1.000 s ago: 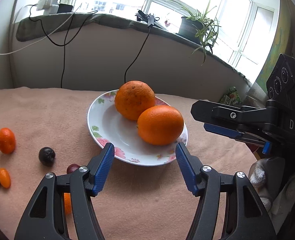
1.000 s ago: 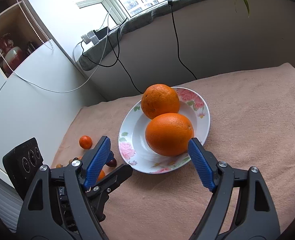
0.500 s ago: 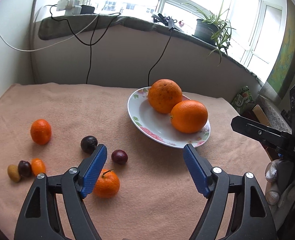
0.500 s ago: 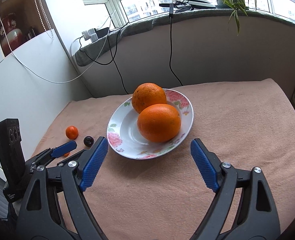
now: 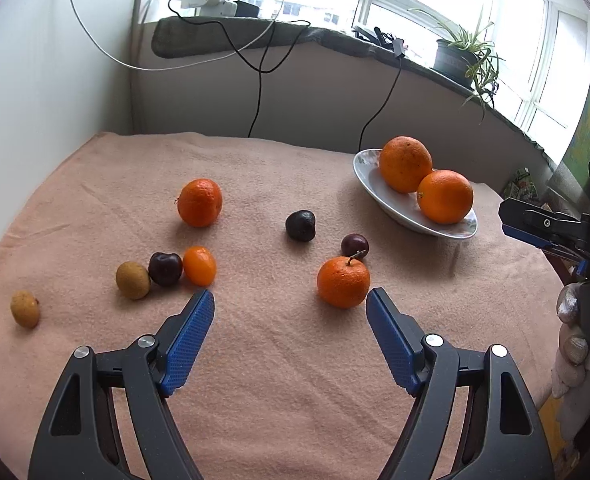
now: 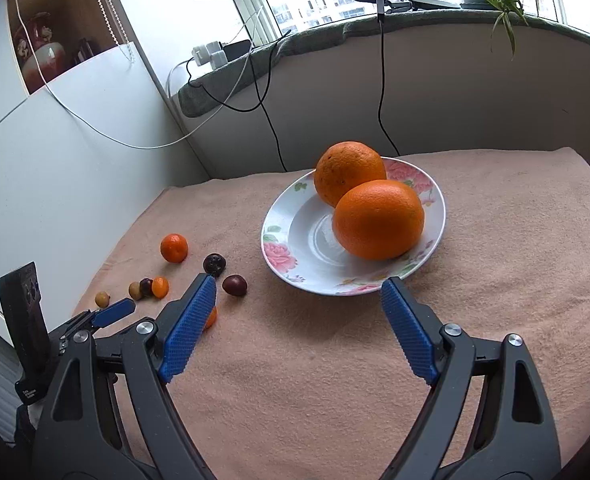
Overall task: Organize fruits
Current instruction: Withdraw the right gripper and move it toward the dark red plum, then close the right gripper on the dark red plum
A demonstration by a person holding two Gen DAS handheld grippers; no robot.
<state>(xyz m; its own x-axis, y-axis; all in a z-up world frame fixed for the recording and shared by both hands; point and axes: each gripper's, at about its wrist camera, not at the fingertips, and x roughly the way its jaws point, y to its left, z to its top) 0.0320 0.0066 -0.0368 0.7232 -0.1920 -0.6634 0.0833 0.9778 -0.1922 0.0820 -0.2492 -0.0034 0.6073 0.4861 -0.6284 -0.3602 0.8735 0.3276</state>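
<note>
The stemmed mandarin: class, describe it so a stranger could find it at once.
Start at the floral plate holding two big oranges. On the cloth in front of it lies a dark cherry, and touching that, the stemmed mandarin. Only this orange fruit has a stalk.

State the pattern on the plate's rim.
Pink flowers with green leaves on the white plate, clearest in the right wrist view.

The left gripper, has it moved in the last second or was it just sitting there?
Yes. The left gripper has swung left and backed away: the plate, earlier between its fingers, now sits far right, with scattered small fruit ahead.
</note>
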